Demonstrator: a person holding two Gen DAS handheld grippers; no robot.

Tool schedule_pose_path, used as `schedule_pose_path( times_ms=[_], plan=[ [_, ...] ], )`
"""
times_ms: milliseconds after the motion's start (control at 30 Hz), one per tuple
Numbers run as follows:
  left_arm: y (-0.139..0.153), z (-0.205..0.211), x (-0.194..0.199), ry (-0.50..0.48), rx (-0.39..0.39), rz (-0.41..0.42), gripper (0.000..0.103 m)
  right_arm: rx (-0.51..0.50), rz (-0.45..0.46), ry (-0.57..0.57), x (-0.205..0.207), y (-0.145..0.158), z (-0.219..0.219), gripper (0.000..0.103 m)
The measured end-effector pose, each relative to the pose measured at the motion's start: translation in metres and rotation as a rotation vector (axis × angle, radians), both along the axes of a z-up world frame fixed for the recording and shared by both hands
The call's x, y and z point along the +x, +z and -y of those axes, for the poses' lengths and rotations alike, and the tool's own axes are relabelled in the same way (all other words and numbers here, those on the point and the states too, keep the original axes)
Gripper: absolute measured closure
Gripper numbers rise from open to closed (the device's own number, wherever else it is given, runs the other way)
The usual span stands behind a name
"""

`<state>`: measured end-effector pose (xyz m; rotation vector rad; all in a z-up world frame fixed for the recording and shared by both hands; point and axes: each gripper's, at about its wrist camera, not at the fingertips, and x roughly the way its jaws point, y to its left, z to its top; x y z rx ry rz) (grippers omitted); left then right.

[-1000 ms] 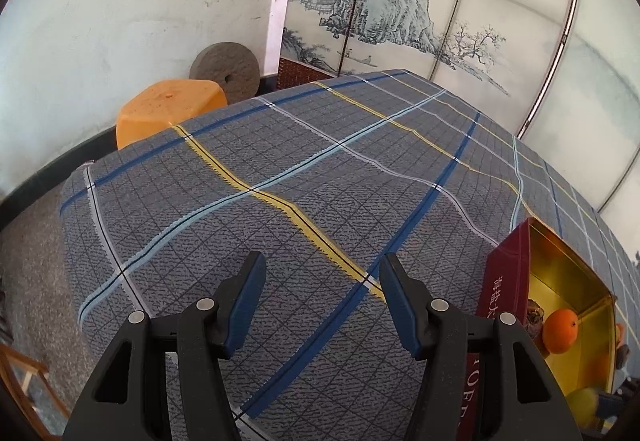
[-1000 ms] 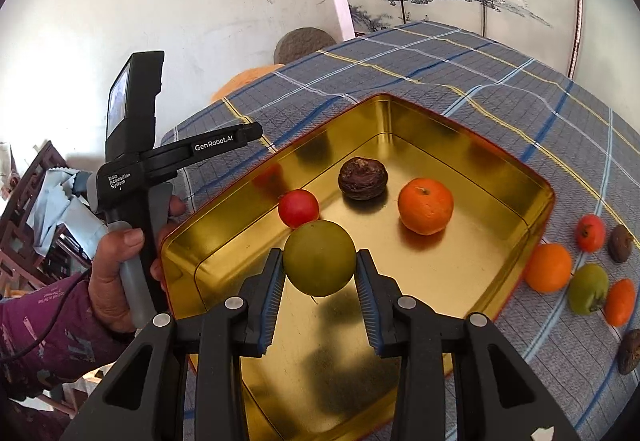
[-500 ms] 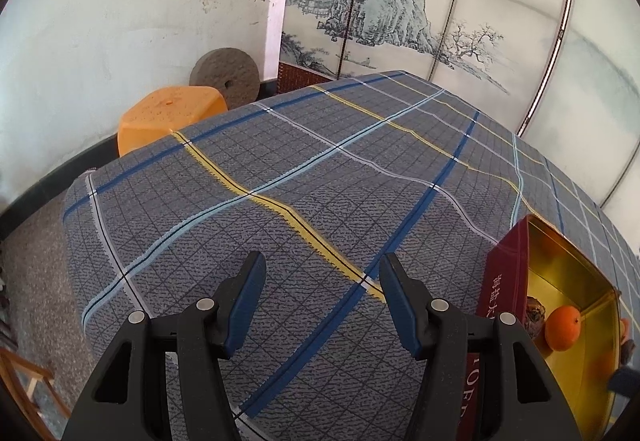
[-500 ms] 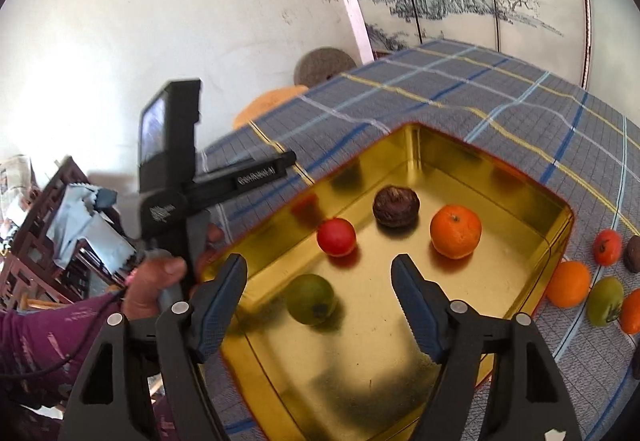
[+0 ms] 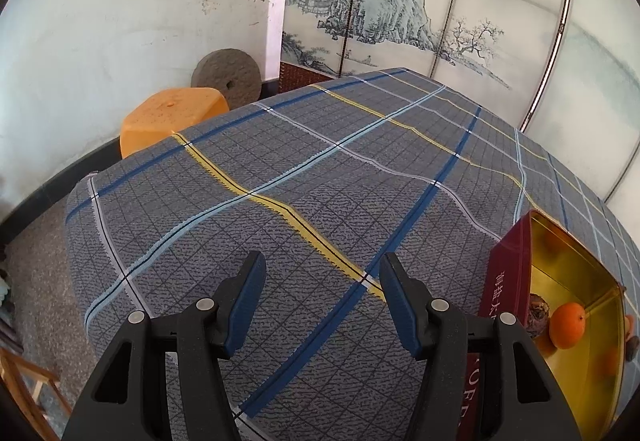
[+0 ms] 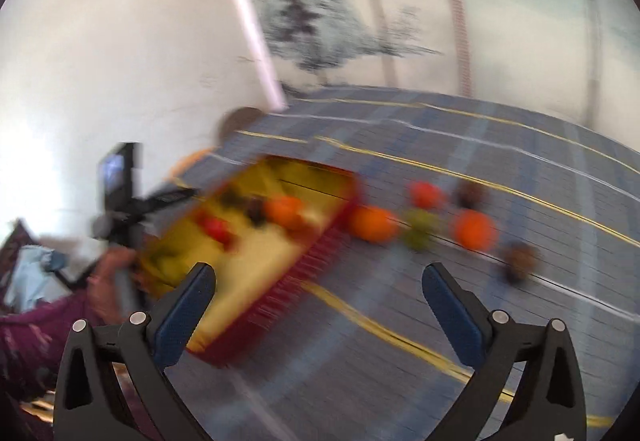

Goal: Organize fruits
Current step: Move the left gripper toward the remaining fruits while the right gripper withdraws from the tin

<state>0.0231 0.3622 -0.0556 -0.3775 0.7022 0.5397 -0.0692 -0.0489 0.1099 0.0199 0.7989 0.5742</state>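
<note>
Left wrist view: the left gripper (image 5: 322, 305) is hovering over the table (image 5: 304, 201), which is wearing a grey plaid cloth with blue, yellow and pale stripes; its jaws are standing partly apart with nothing between them and only cloth below. At the right edge a gold-lined tin box (image 5: 560, 241) with dark red outer walls is sitting on the table, and an orange (image 5: 567, 325) is lying inside it, just beside a dark brown fruit (image 5: 535, 311) that is partly hidden behind the gripper body. Beyond the table an orange stool (image 5: 172, 115) and a round millstone (image 5: 226, 75) are standing against the white wall, with a painted landscape screen (image 5: 400, 13) behind. Right wrist view, heavily blurred by motion: the right gripper (image 6: 320, 305) is holding nothing, its jaws having just been opening and now standing wide apart above bare cloth. The tin box (image 6: 320, 257) is appearing left of centre, containing an orange (image 6: 284, 209), a red fruit (image 6: 216, 229), a dark fruit (image 6: 256, 211) and a green fruit (image 6: 164, 263) near its closest corner. Loose fruit is lying on the cloth to the right of the box: an orange (image 6: 372, 223) just beside its wall, a green fruit (image 6: 418, 229), a second orange (image 6: 474, 229), a small red fruit (image 6: 426, 195) and two dark fruits (image 6: 520, 259). At the left, a hand (image 6: 110, 269) in a purple sleeve is gripping the handle of the other tool.
</note>
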Motion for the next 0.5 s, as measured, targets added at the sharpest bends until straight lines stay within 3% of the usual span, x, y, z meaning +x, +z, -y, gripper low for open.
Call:
schedule_pose_path(
  times_ms=[167,333,400,500],
  plan=[
    [-0.002,-0.003,-0.001,0.009,0.007,-0.011,0.042,-0.192,-0.078,-0.236,0.016,-0.026,0.081,0.0],
    [-0.001,-0.005,-0.001,0.006,0.026,-0.03,0.041,-0.33,-0.169,-0.374,0.031,-0.058,0.144,0.0],
    [0.004,-0.002,-0.003,0.015,0.061,-0.052,0.041,-0.365,-0.201,-0.397,0.036,-0.067,0.162,0.0],
    [0.029,0.006,-0.015,-0.039,0.07,0.005,0.041,-0.32,-0.232,-0.423,0.039,-0.072,0.19,0.0]
  ],
)
